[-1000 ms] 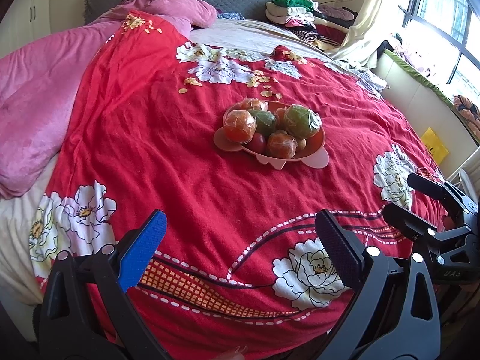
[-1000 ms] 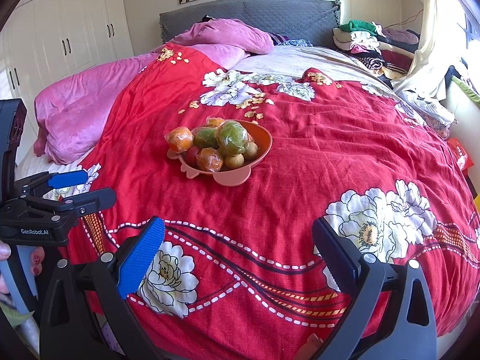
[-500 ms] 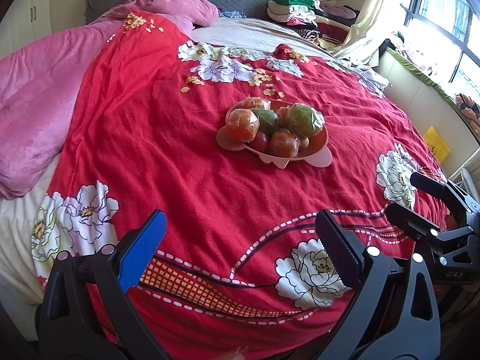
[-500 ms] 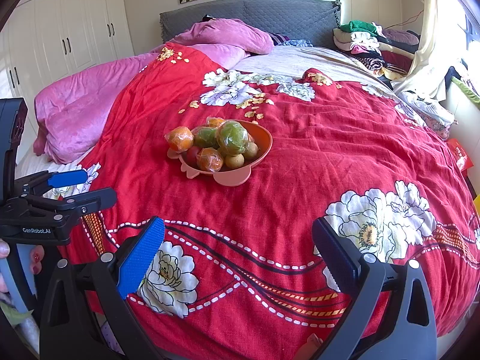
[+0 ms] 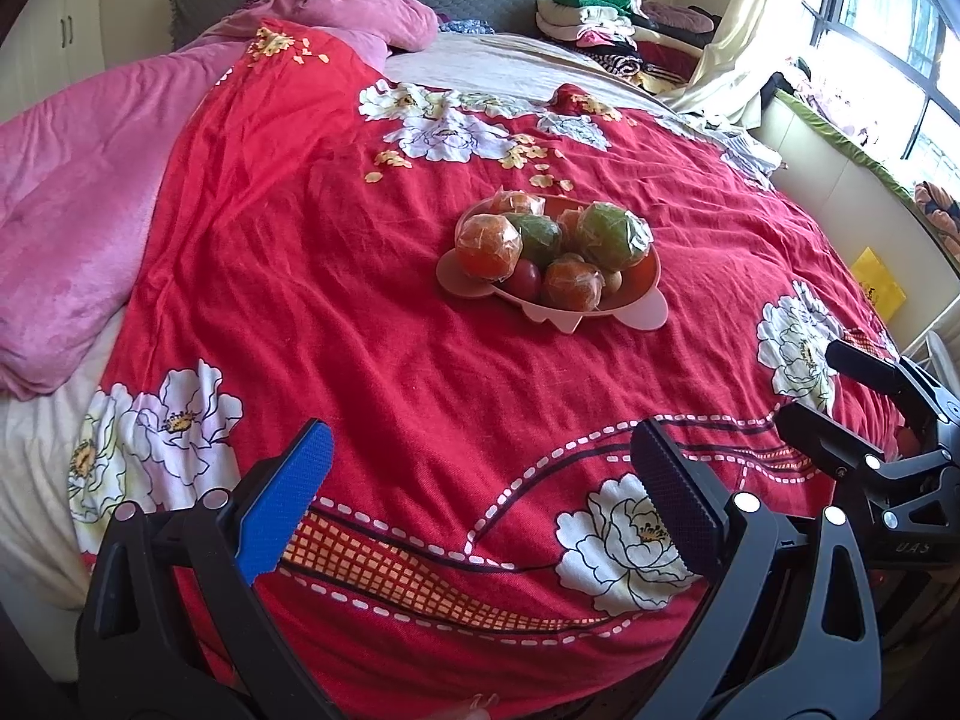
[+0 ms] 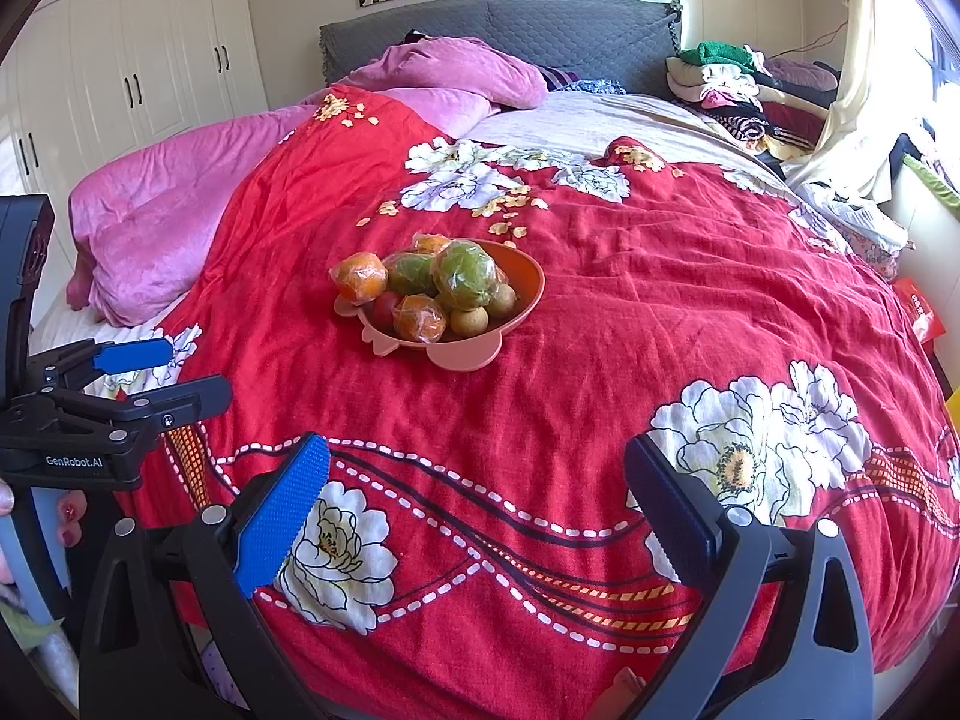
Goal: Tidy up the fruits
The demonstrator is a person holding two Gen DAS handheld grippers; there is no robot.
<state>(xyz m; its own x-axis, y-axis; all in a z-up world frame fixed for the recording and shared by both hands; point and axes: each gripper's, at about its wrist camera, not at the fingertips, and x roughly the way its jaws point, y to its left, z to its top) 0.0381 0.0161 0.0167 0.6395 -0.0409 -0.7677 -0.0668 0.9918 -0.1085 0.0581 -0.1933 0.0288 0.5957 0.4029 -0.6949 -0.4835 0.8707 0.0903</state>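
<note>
A pink bowl [image 5: 645, 276] [image 6: 528, 294] sits on the red floral bedspread, heaped with several plastic-wrapped fruits: oranges [image 5: 487, 246] [image 6: 360, 278], green fruits [image 5: 612, 234] [image 6: 465, 274], a small red one [image 5: 523, 277] and brown ones [image 6: 469, 320]. My left gripper [image 5: 480, 480] hovers open and empty over the bed's near edge, well short of the bowl. My right gripper [image 6: 477, 486] is likewise open and empty, to the right of the left one. Each gripper shows at the side of the other's view.
A pink blanket [image 5: 78, 180] and pillow [image 6: 462, 72] lie at the bed's left and head. Folded clothes [image 6: 738, 84] are stacked at the far right corner. White wardrobes [image 6: 132, 72] stand on the left, a window ledge [image 5: 840, 144] on the right.
The left gripper has tilted slightly, so the bowl sits a little lower in its view. The right gripper has barely moved. Both stay open.
</note>
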